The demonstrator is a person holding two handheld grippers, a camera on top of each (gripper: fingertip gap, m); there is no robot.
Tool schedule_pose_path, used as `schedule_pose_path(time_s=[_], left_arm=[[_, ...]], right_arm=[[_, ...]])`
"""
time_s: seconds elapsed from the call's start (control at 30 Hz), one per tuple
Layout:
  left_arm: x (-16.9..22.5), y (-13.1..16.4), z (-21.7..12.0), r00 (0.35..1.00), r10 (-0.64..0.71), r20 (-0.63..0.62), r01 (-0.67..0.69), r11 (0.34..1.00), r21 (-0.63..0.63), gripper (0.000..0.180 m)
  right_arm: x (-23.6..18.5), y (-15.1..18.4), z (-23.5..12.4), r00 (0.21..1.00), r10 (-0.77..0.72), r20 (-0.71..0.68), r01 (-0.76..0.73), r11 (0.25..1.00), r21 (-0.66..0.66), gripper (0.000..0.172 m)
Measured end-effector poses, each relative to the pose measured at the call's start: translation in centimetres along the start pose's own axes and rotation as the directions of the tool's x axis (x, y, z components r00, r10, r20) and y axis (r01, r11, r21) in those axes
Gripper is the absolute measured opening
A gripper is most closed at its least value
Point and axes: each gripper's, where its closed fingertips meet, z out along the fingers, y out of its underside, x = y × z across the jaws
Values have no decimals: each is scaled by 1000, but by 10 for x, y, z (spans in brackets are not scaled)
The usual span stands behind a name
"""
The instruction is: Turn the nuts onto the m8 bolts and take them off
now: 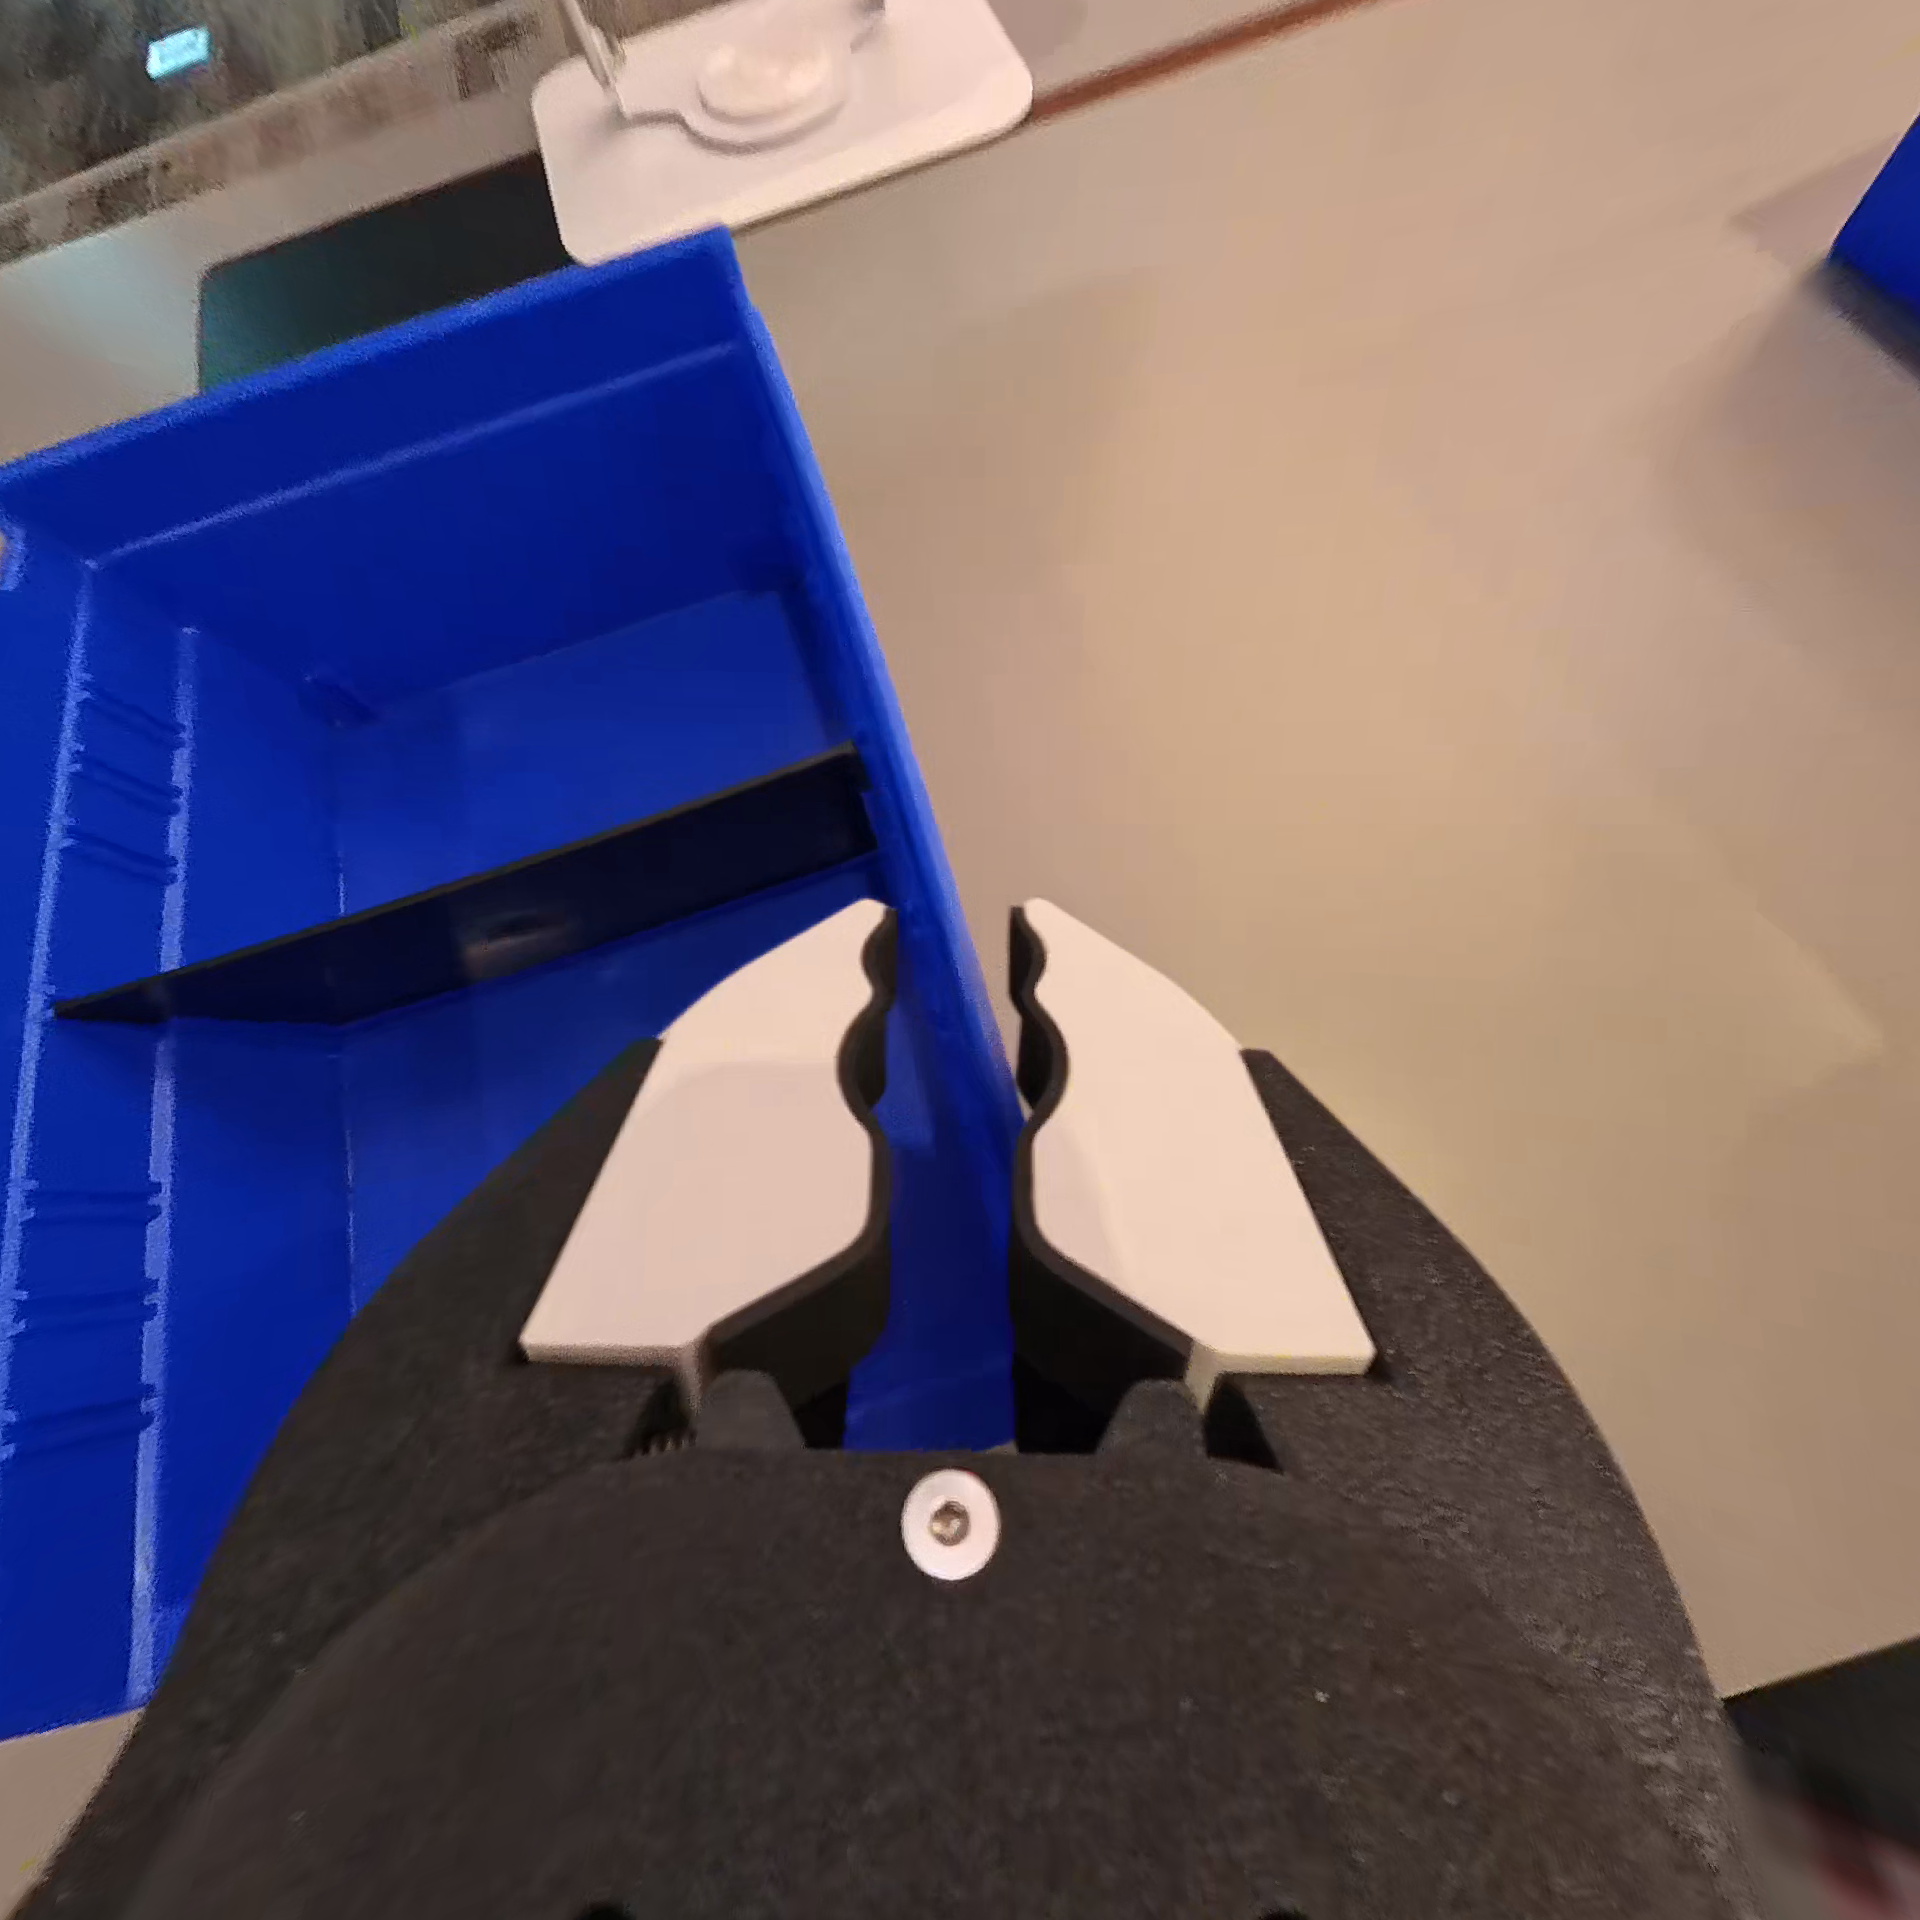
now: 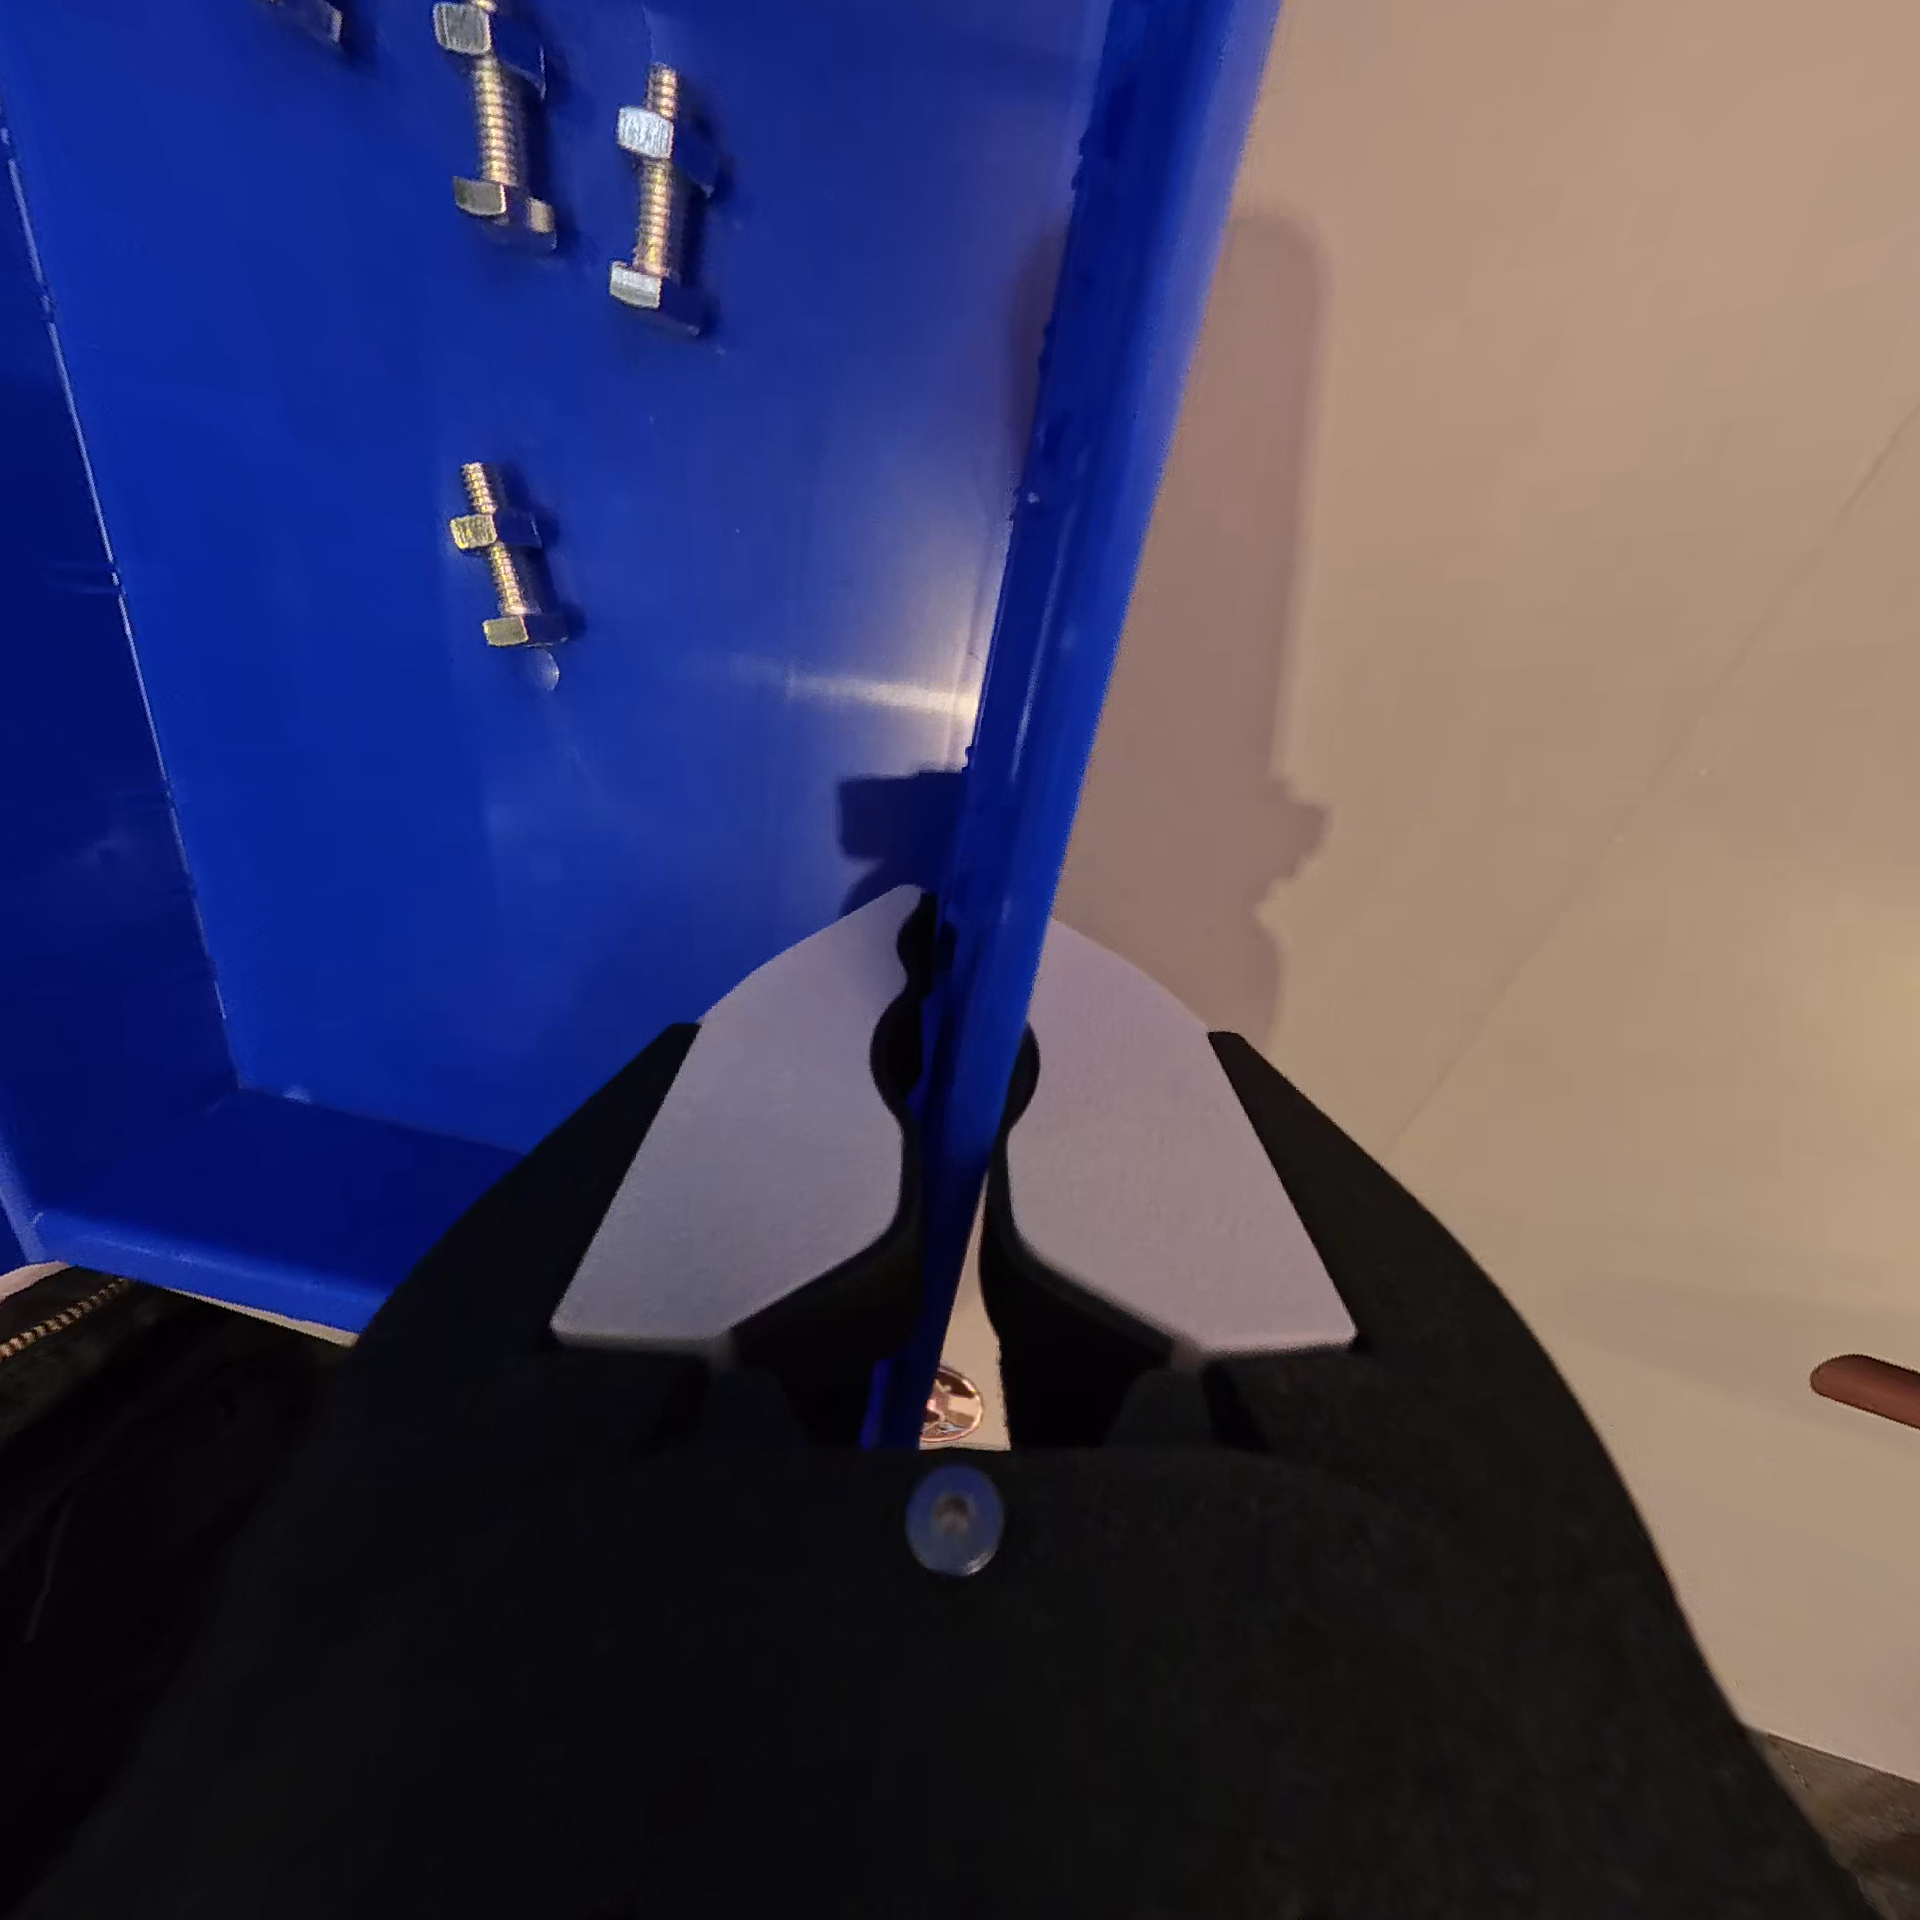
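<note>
In the left wrist view, a blue bin (image 1: 468,582) with a black divider (image 1: 468,914) stands on the table. My left gripper (image 1: 954,920) is open and straddles the bin's right wall (image 1: 935,1039); the right pad stands clear of the wall. In the right wrist view, my right gripper (image 2: 977,925) is shut on the right wall (image 2: 1091,520) of a blue bin. On that bin's floor lie several silver bolts with nuts on them: one near me (image 2: 504,561) and two farther off (image 2: 655,197) (image 2: 499,125).
A beige table (image 1: 1351,727) carries a white tray (image 1: 779,114) at the back, a dark pad (image 1: 364,291) behind the bin and another blue bin (image 1: 1881,208) at the right edge. A black zipped cloth (image 2: 62,1320) lies at the lower left of the right wrist view. The tips of one gripper are about 60 cm away from the tips of the other.
</note>
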Motion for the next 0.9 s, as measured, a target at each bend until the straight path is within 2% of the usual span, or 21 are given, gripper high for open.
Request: schedule_pose_path(time_s=[0.03,0.13,0.23,0.67,0.73,0.83,0.9], left_arm=[[-2,-4,-4,1000,-20,-13,20,999,25,27],[-7,-11,-21,998,-38,-56,43,995,87,29],[-26,-12,-40,999,-36,-24,38,991,131,27],[-100,13,-100,996,-78,46,66,972,227,23],[-116,17,-109,994,-82,76,61,968,244,23],[-161,24,-121,982,-103,161,56,961,272,22],[-189,31,-120,978,-145,153,98,956,275,20]], right_arm=[[0,0,0,1000,12,5,-12,1000,1,6],[1,-1,0,997,80,23,-80,997,5,5],[1,-1,0,991,129,36,-129,992,9,5],[-25,-8,-6,973,216,79,-218,976,11,4],[-34,-10,-10,971,217,104,-220,975,14,4],[-45,-16,-17,969,212,128,-218,976,31,4],[-52,-19,-22,968,210,137,-216,976,35,5]])
